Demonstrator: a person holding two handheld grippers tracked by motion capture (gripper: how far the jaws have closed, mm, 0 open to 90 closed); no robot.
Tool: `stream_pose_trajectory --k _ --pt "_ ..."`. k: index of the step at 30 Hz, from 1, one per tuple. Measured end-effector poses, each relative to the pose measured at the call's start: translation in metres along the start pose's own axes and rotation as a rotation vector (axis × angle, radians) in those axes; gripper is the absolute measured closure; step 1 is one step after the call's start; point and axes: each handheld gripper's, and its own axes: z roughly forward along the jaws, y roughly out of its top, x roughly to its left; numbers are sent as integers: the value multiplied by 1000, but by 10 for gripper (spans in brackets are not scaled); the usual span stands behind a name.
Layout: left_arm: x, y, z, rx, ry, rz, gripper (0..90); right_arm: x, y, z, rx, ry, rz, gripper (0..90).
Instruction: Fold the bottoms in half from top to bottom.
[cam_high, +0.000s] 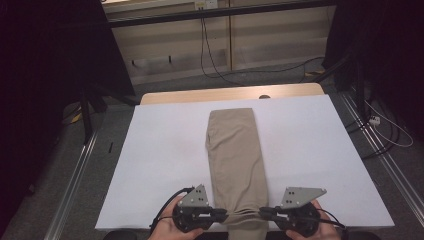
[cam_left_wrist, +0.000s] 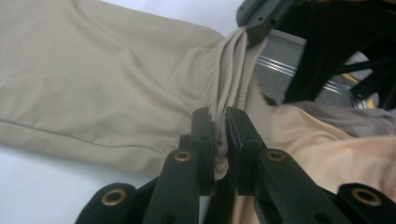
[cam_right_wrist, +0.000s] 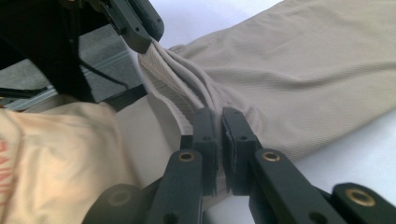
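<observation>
A long folded beige garment (cam_high: 235, 155) lies lengthwise down the middle of the white table (cam_high: 160, 150), its near end reaching the front edge. My left gripper (cam_high: 224, 215) pinches the left side of that near end, and my right gripper (cam_high: 261, 212) pinches the right side, so the cloth bunches into pleats between them. Seen from the left gripper view, the left gripper (cam_left_wrist: 219, 122) is shut on the gathered beige garment (cam_left_wrist: 93, 79). The right gripper view has the right gripper (cam_right_wrist: 219, 119) clamped on the beige garment (cam_right_wrist: 303, 79) too.
Grey floor and aluminium rails (cam_high: 75, 170) run along both sides of the table. Cables (cam_high: 385, 127) lie on the floor at the right, and a wooden cabinet (cam_high: 220, 40) stands behind the table. White surface lies bare on either side of the garment.
</observation>
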Motion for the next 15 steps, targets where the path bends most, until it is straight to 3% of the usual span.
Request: stream_pose_trajectory --k 3,6,9,12,15 --pt "-3 -5 3 22 -24 -6 819 9 -8 0 15 12 5 848" --pt "0 -7 5 37 -50 -14 769 10 -14 3 47 33 13 778" --pt "4 -7 4 1 -47 12 699 5 -14 6 34 48 62 671" --pt "11 -6 2 -12 -9 -32 583 -2 -12 9 22 21 78 533" --pt "18 -6 0 -22 40 -57 459 -12 -12 10 0 20 109 489"
